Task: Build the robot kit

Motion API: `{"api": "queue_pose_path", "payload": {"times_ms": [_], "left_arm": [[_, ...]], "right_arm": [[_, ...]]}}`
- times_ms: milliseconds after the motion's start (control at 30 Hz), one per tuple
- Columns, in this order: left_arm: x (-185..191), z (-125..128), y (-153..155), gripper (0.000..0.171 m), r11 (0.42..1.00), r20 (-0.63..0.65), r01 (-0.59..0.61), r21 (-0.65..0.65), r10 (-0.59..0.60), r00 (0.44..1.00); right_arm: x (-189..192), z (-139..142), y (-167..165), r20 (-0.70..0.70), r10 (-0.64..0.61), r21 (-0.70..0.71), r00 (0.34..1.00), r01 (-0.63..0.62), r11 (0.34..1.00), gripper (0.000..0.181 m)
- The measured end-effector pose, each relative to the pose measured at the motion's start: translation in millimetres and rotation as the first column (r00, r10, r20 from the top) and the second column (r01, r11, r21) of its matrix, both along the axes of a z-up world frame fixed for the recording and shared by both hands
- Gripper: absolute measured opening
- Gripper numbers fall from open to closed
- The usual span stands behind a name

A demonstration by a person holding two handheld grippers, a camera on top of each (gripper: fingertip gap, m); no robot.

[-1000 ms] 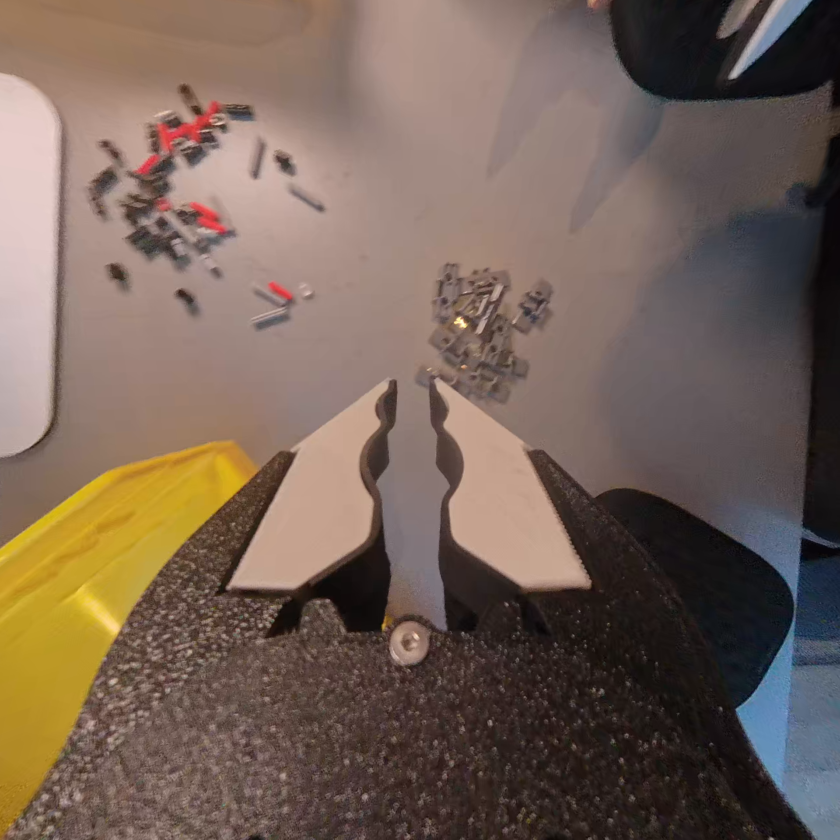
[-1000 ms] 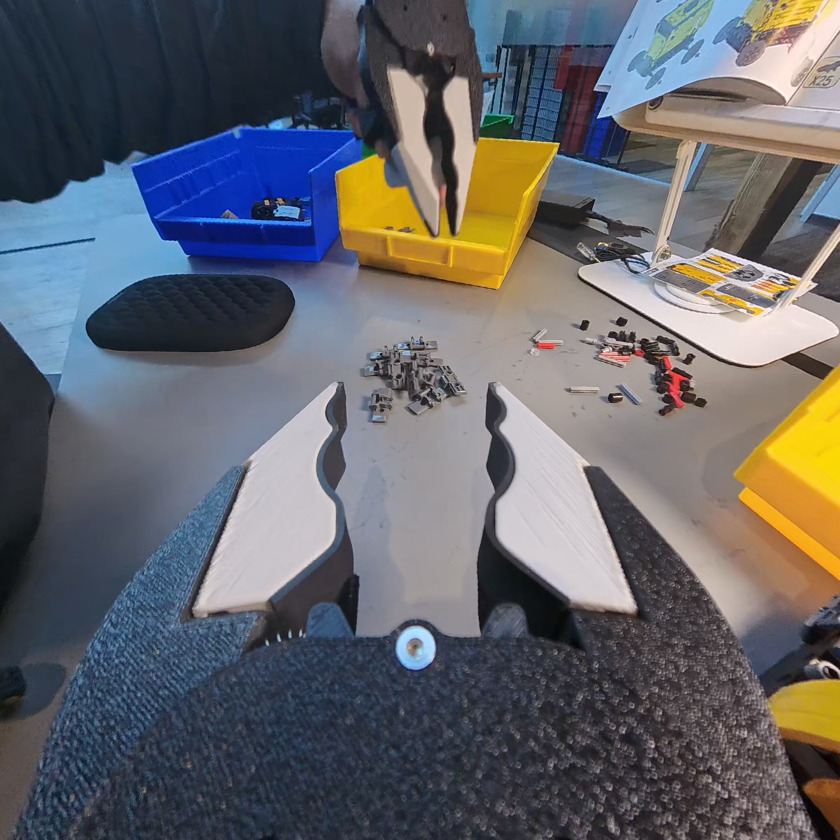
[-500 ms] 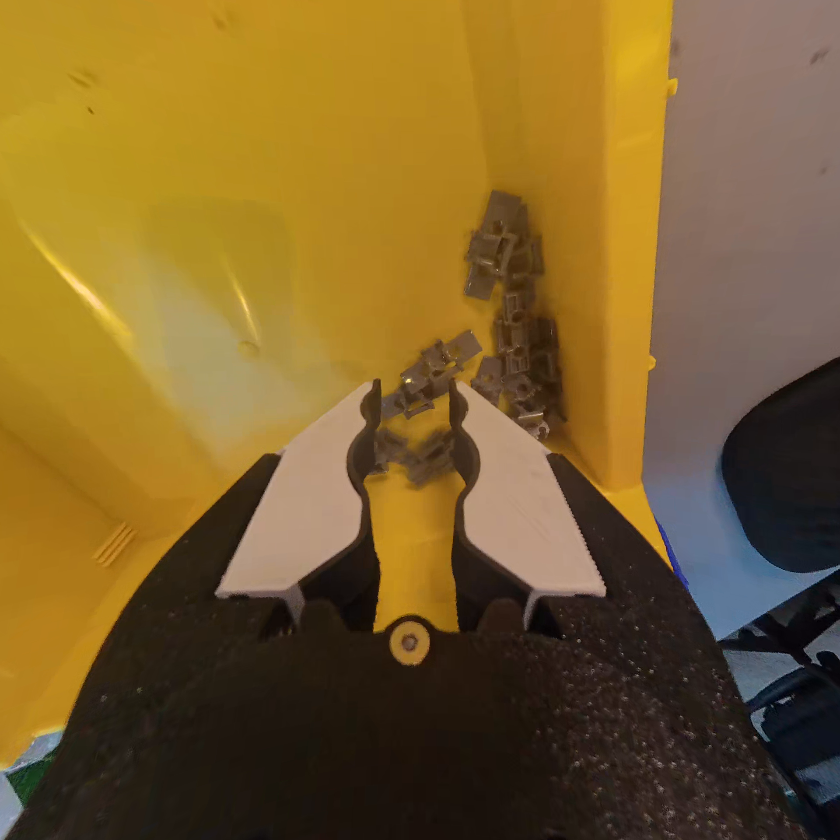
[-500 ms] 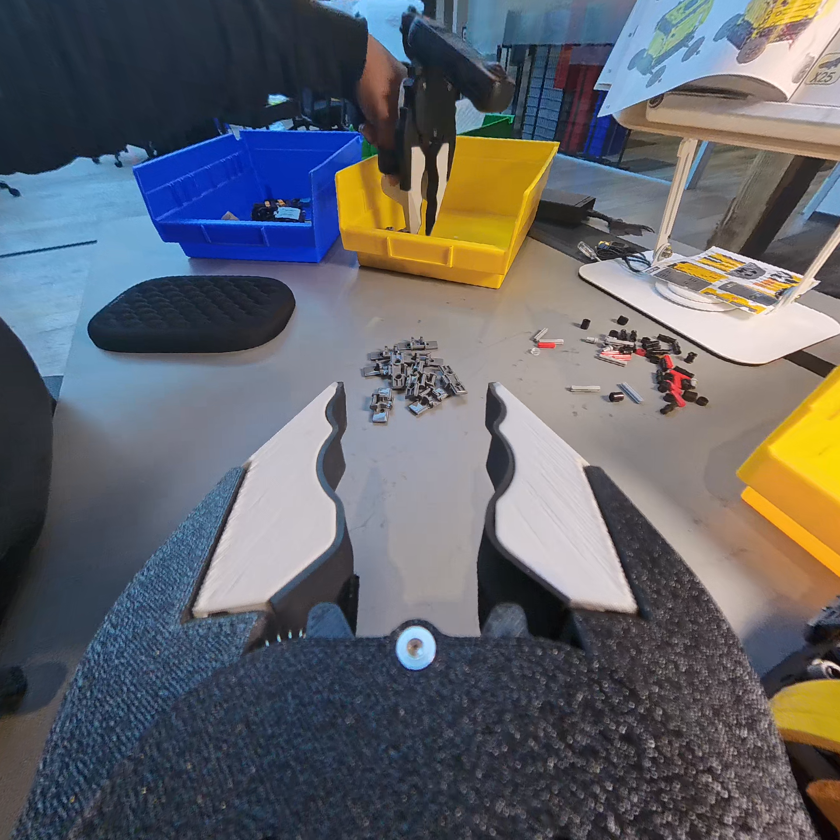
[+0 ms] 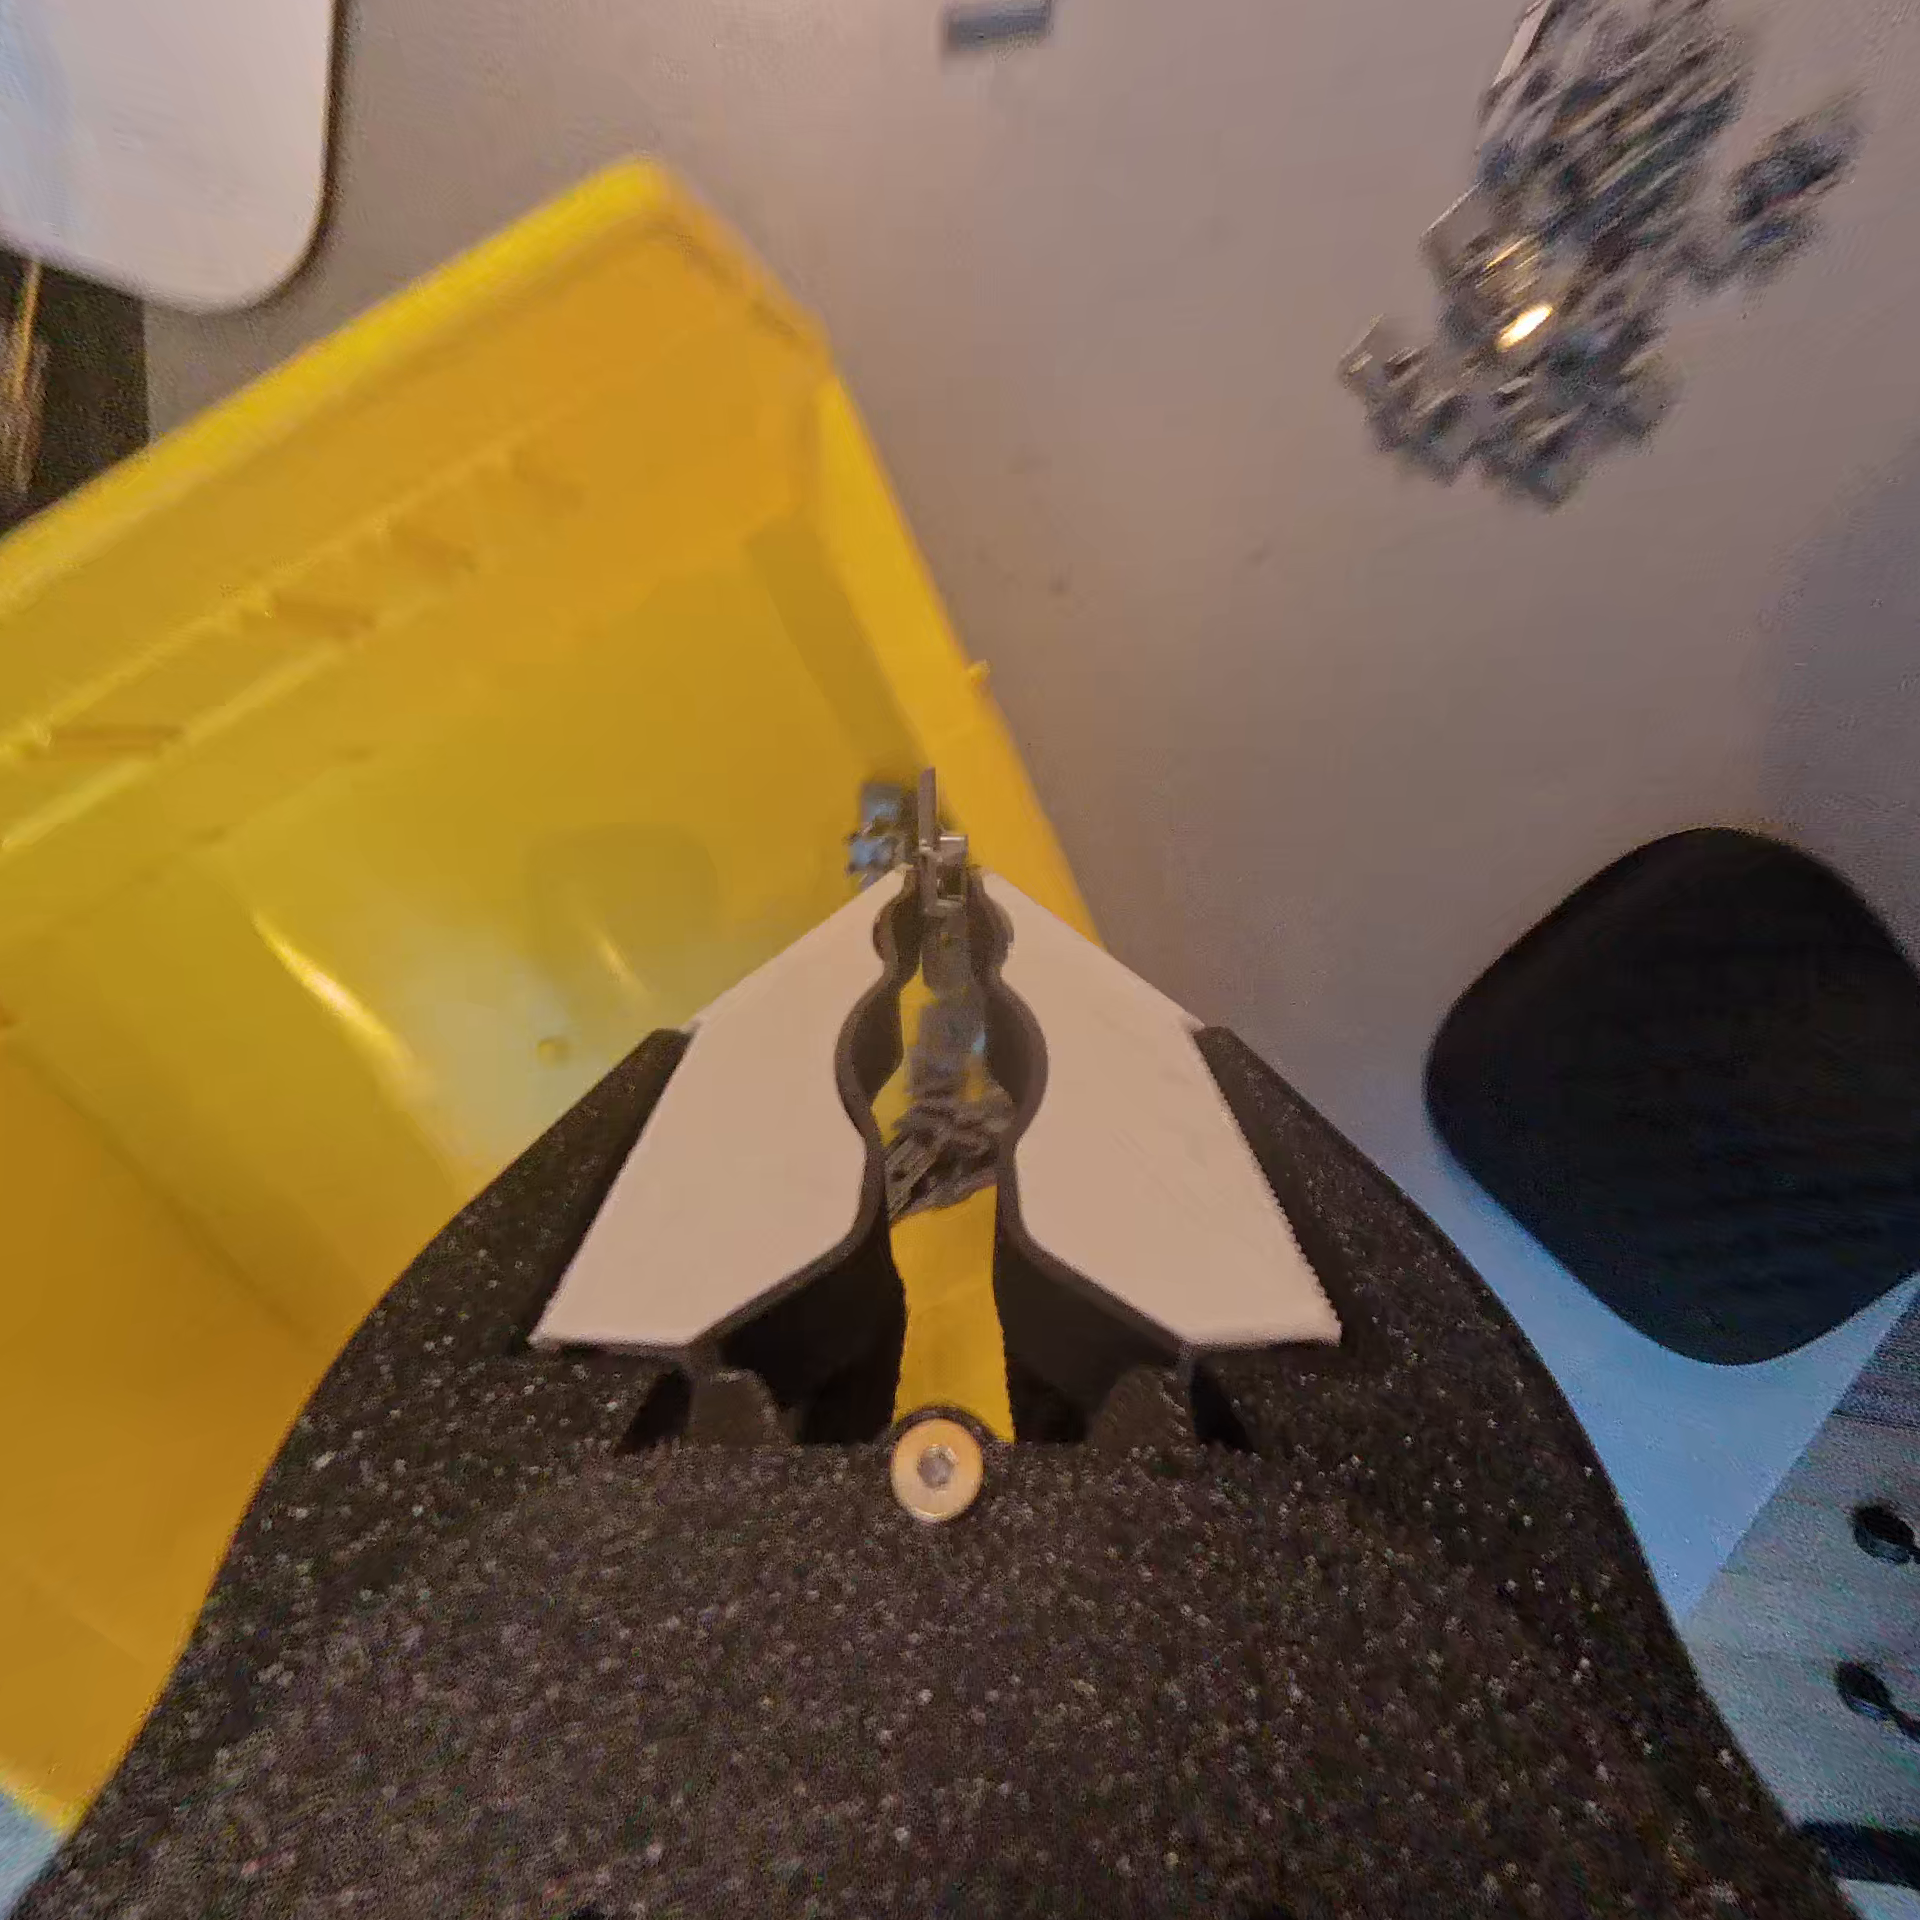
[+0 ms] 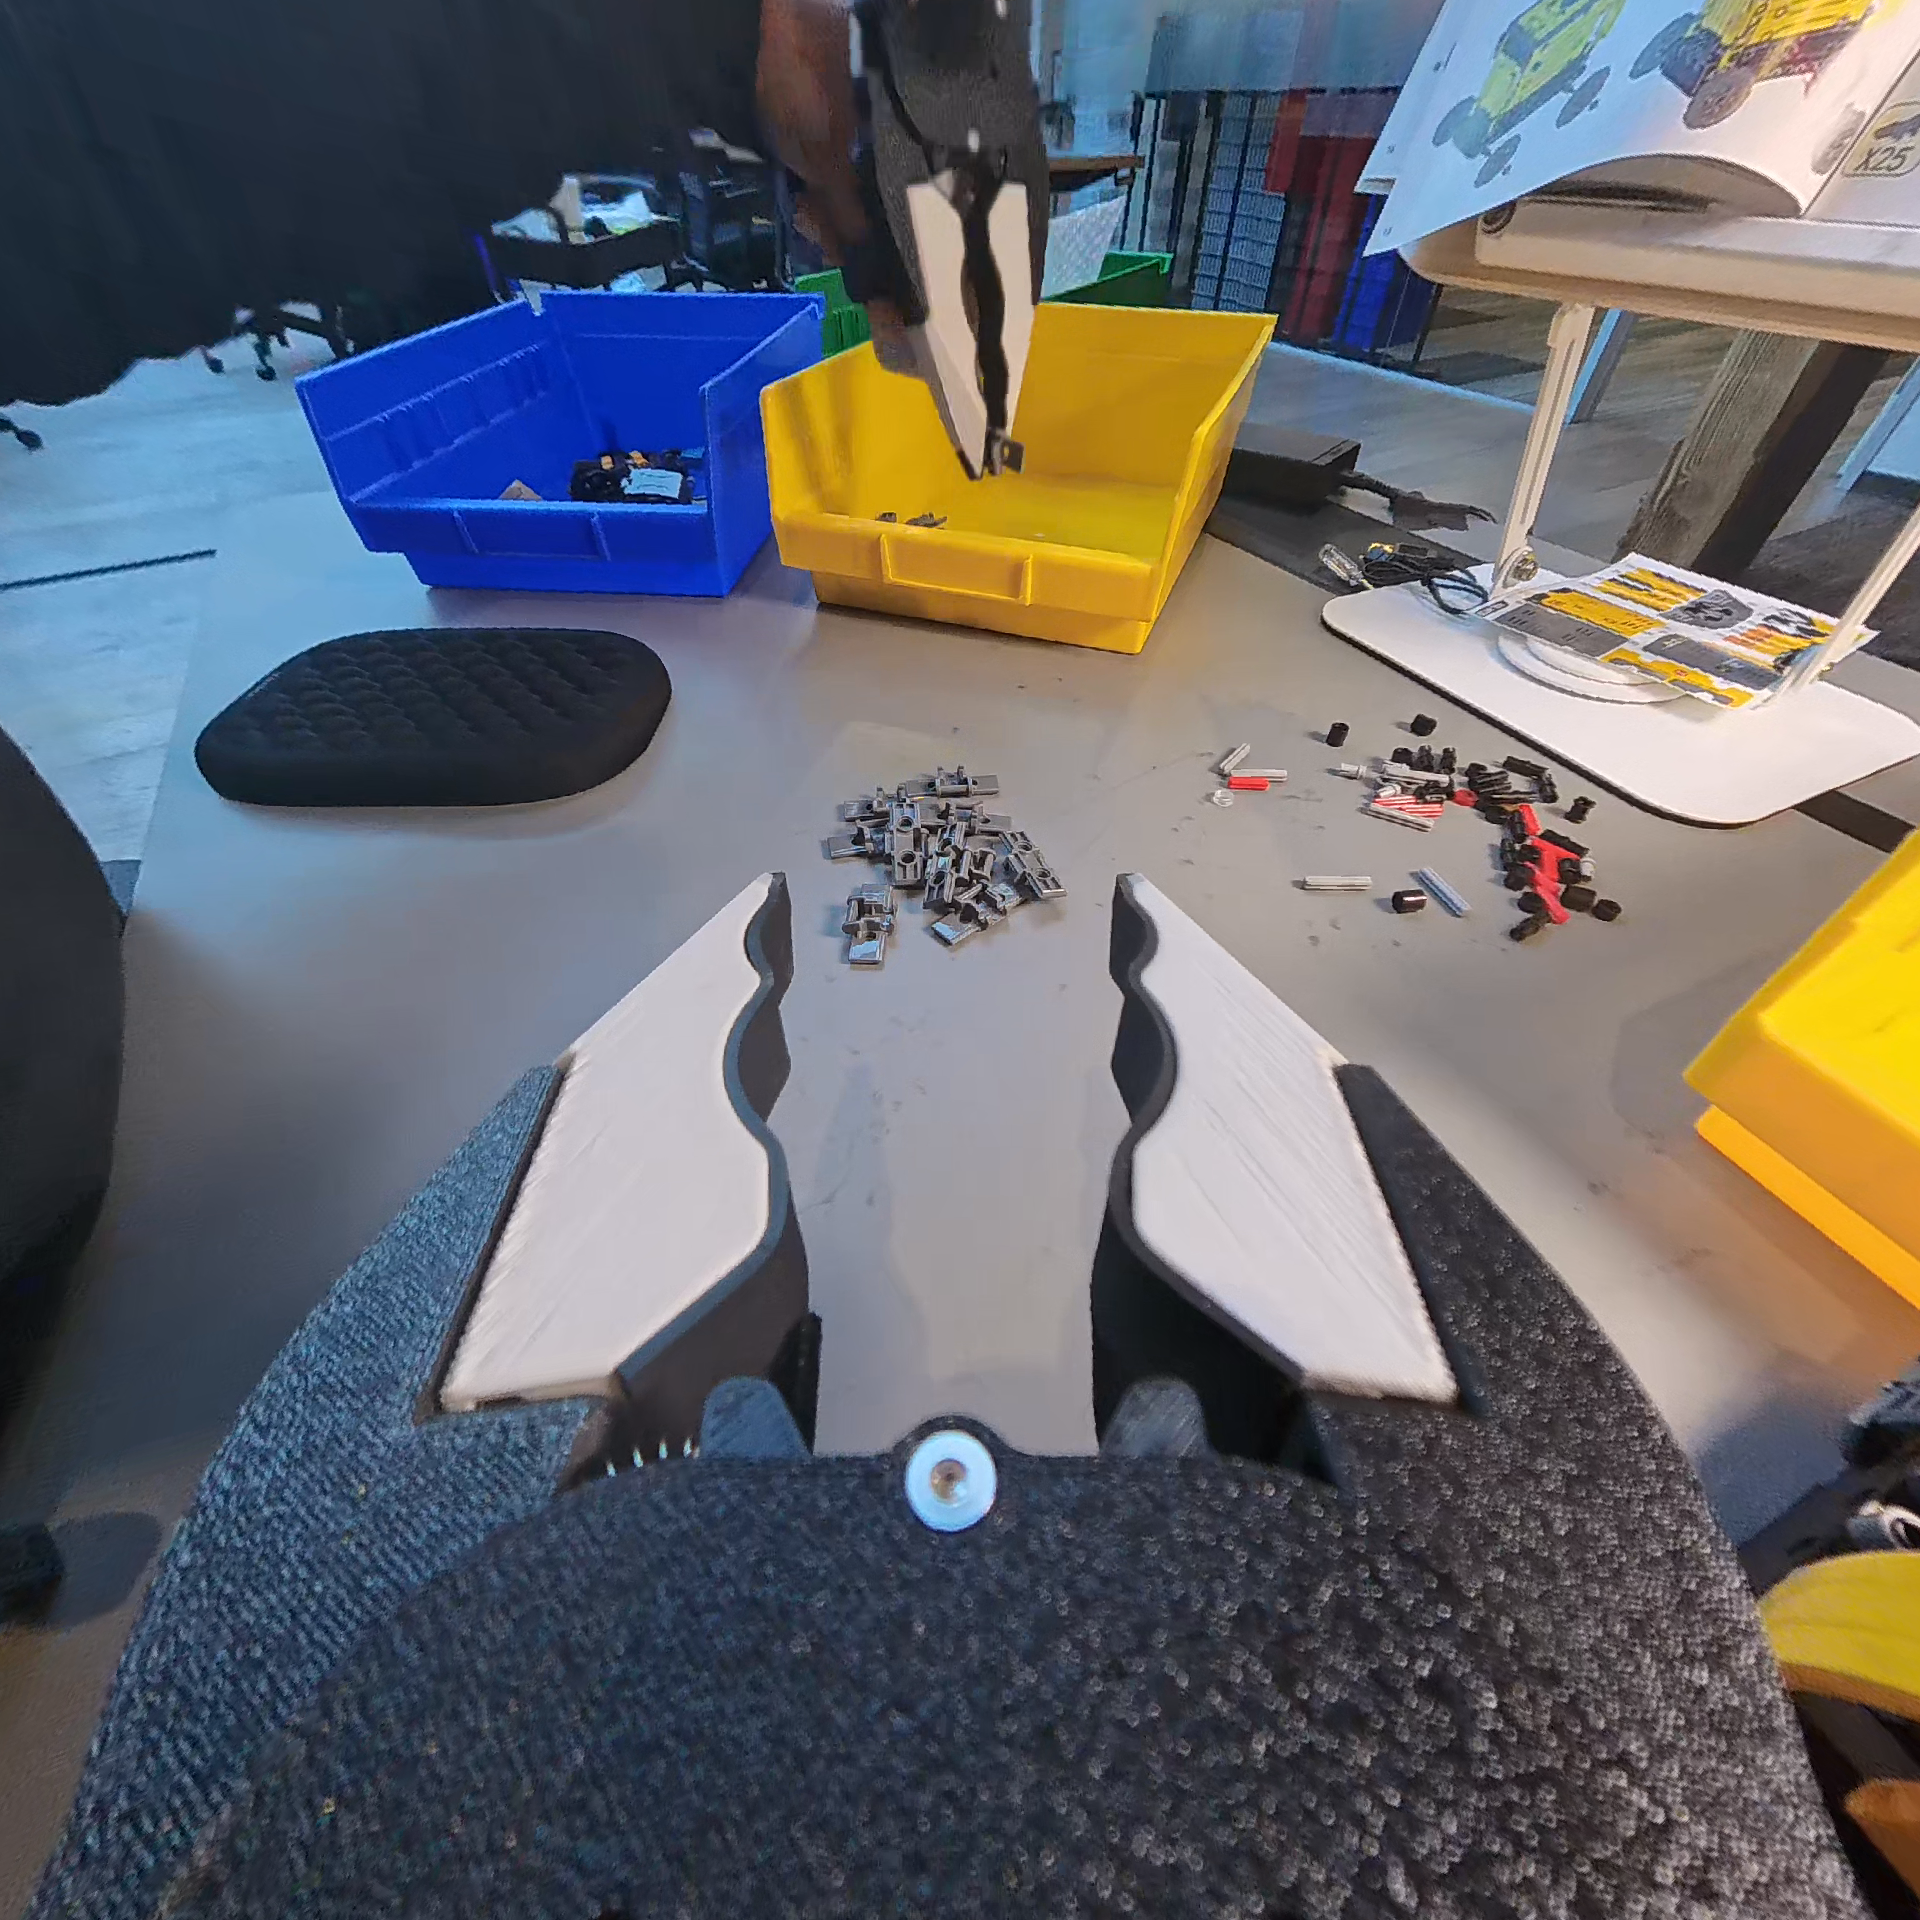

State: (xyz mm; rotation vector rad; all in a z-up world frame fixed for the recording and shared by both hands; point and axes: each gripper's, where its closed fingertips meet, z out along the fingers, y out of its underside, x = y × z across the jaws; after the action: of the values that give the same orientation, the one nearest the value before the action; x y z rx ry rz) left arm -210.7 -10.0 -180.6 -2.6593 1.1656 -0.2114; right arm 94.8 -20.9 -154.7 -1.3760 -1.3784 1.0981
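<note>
My left gripper (image 5: pixel 940 894) has lifted from the yellow bin (image 5: pixel 436 582) pinching one grey clip (image 5: pixel 935 862), the pile (image 6: pixel 940 862) at twelve o'clock of my wide-open right gripper (image 6: pixel 945 904).

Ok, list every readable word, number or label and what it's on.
Writing not quoted; only its bearers.
Open booklet, top right: a printed mark.
Printed sheet on white base: too small.
White label in blue bin: too small.
Left wrist view: none.
</note>
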Motion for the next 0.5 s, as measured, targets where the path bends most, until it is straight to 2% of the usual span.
{"api": "queue_pose_path", "payload": {"times_ms": [100, 233, 400, 500], "left_arm": [[71, 14, -14, 0.007, 0.989, 0.125, 0.147, 0.019, -0.148, 0.981], [136, -6, -24, 0.007, 0.957, 0.150, 0.289, 0.033, -0.291, 0.945], [168, -43, -24, 0.007, 0.940, 0.161, 0.340, -0.008, -0.334, 0.929], [166, -44, -18, 0.017, 0.944, 0.145, 0.330, 0.004, -0.327, 0.934]], "right_arm": [[0, 0, 0, 0.003, 0.003, -0.002, 1.000, -0.003, 1.000, 0.062], [0, 0, 0, 0.003, 0.000, 0.007, 1.000, 0.000, 1.000, 0.062], [1, 1, 0, -0.006, -0.004, 0.008, 1.000, 0.005, 1.000, 0.062], [1, 2, 0, -0.010, -0.004, 0.006, 1.000, 0.004, 1.000, 0.062]]}}
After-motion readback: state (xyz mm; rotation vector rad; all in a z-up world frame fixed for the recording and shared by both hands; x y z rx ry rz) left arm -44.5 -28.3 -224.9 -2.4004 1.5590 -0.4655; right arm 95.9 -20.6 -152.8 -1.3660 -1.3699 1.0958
